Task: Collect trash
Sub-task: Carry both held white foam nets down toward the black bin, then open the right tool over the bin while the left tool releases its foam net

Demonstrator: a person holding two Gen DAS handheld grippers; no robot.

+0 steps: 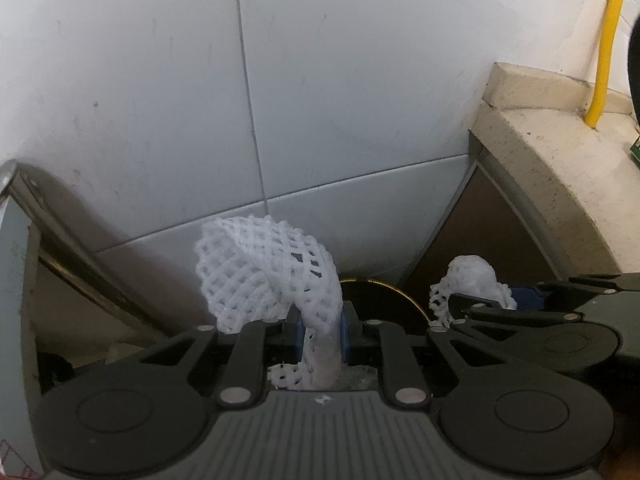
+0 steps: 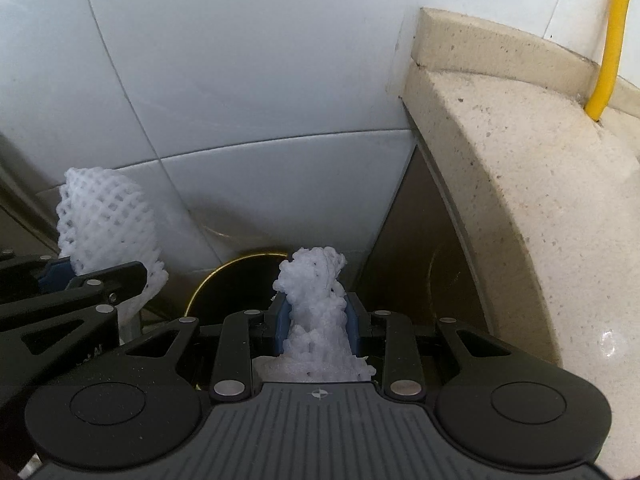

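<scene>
My left gripper (image 1: 320, 330) is shut on a white foam fruit net (image 1: 266, 268) that bulges up and to the left above the blue pads. My right gripper (image 2: 316, 322) is shut on a second, crumpled white foam net (image 2: 314, 280). The two grippers are side by side: the right one with its net (image 1: 470, 280) shows at the right of the left wrist view, the left one with its net (image 2: 106, 220) at the left of the right wrist view. Below and ahead of both is a round black bin opening with a gold rim (image 2: 224, 276), also in the left wrist view (image 1: 384, 300).
A white tiled wall (image 1: 280, 100) stands close ahead. A beige speckled stone counter (image 2: 500, 160) curves along the right, with a yellow pipe (image 2: 612, 40) rising from it and a dark cabinet side (image 2: 420, 248) beneath. A metal frame (image 1: 52, 216) slants at the left.
</scene>
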